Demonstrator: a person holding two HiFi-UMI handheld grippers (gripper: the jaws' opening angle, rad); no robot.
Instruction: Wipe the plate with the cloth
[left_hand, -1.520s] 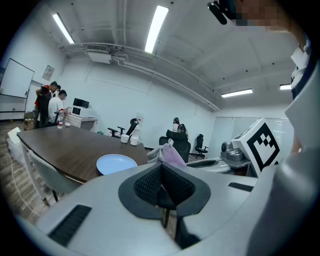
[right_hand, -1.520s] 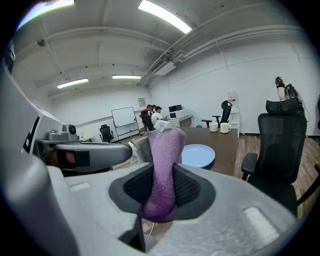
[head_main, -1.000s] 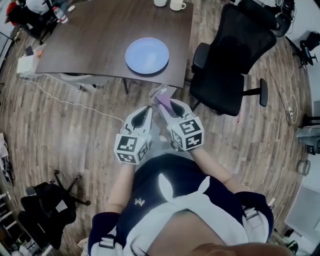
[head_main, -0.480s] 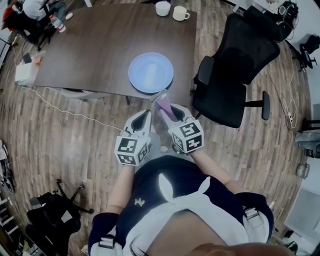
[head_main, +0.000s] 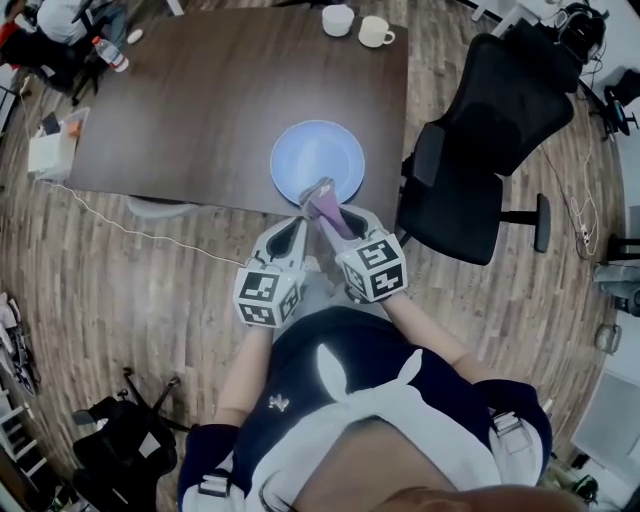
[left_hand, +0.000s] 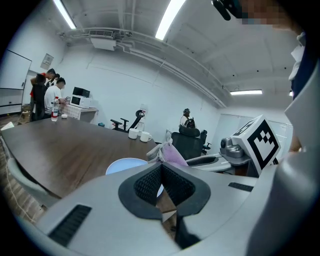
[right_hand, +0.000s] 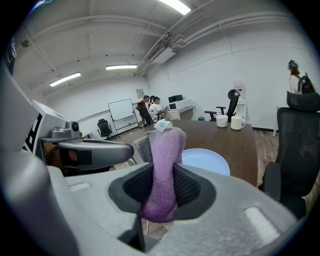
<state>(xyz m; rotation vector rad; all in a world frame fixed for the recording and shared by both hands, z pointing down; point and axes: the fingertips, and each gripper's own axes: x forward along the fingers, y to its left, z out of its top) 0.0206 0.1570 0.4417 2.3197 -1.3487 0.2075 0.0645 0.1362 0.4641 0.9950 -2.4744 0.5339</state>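
Observation:
A light-blue plate (head_main: 318, 158) (right_hand: 206, 160) (left_hand: 121, 165) lies near the front edge of the dark wooden table (head_main: 200, 100). My right gripper (head_main: 331, 212) (right_hand: 163, 175) is shut on a purple cloth (head_main: 324, 201) (right_hand: 163, 165) (left_hand: 171, 153), which sticks up out of the jaws. In the head view the cloth's tip lies over the plate's near rim, held above and short of the table. My left gripper (head_main: 291, 232) (left_hand: 161, 167) hangs just left of it, its pads meeting at the tips with nothing between them.
Two white mugs (head_main: 338, 20) (head_main: 376, 32) stand at the table's far edge. A black office chair (head_main: 490, 140) is close on the right. A white box (head_main: 50, 150) and a bottle (head_main: 110, 52) sit at the table's left end. A cable (head_main: 150, 235) crosses the wooden floor.
Both grippers have moved forward together toward the table. The plate, well ahead of the cloth a second ago, now sits right at the cloth's tip. The grip on the cloth is unchanged.

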